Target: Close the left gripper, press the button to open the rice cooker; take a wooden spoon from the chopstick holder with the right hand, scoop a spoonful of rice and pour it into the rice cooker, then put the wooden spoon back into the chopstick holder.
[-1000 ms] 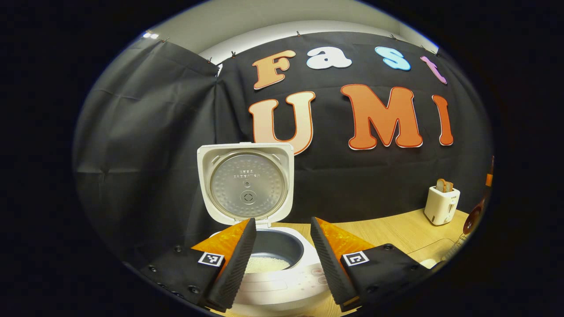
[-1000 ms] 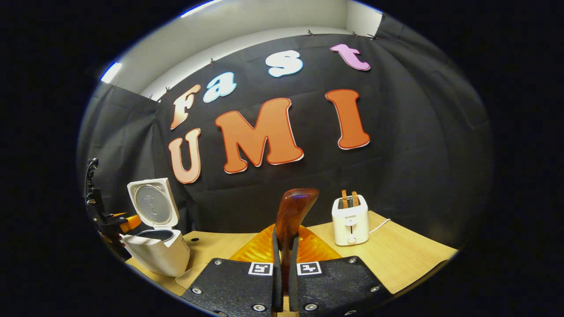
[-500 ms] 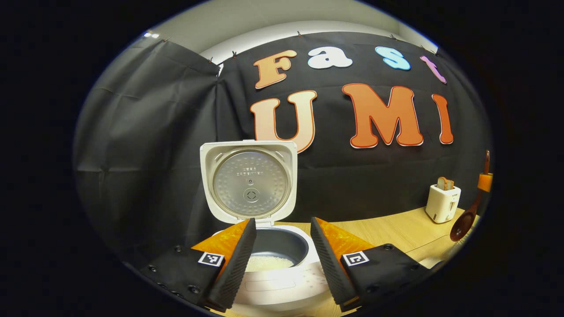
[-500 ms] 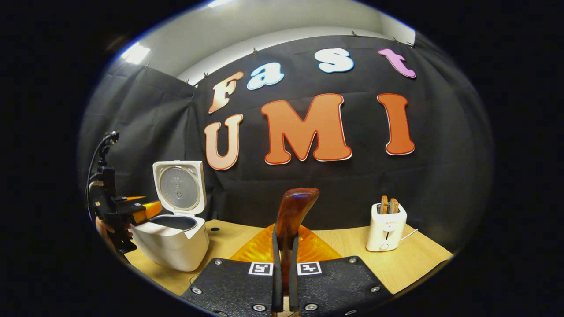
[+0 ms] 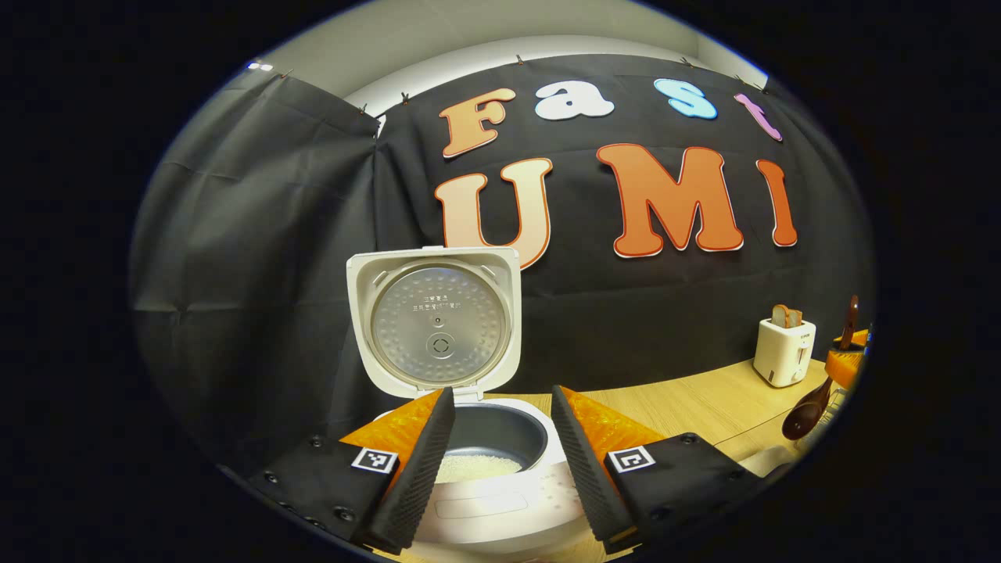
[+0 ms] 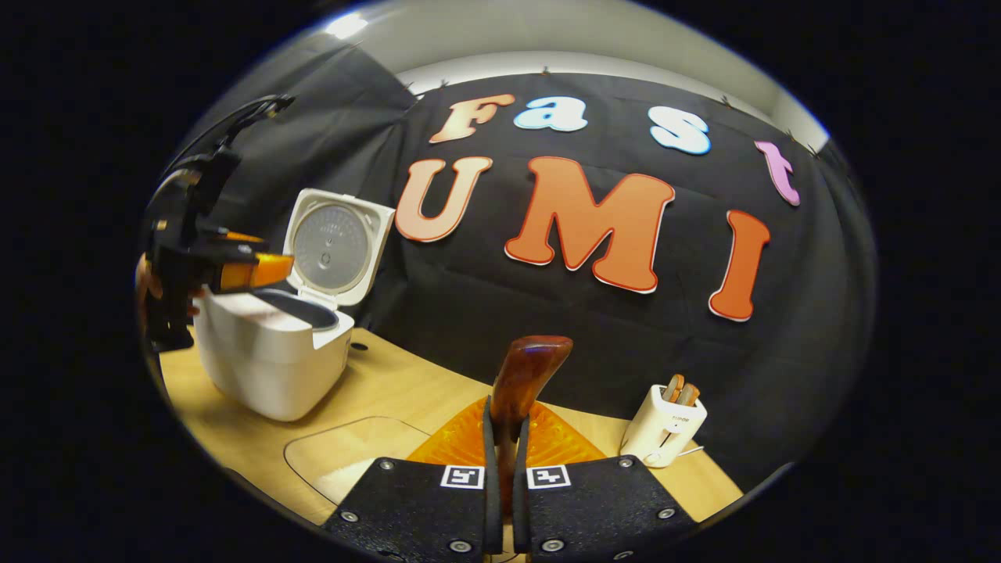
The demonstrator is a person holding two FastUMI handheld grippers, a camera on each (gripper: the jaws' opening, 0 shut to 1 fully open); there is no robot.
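Wooden table [image 6: 391, 387] with rice cooker [image 6: 266, 356], toaster [image 6: 661, 426]

In the left gripper view, the cooker [image 5: 477, 469] stands on the table [image 5: 688, 407], its lid [image 5: 435, 324] upright behind the pot, rice [image 5: 477, 467] inside. The toaster [image 5: 783, 353] stands far to the right, by the wall. In the right gripper view, the spoon [image 6: 522, 383] lies between cooker and toaster.

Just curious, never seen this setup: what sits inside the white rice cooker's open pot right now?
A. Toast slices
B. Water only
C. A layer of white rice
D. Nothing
C: the left gripper view shows white rice covering the bottom of the white rice cooker's dark inner pot.
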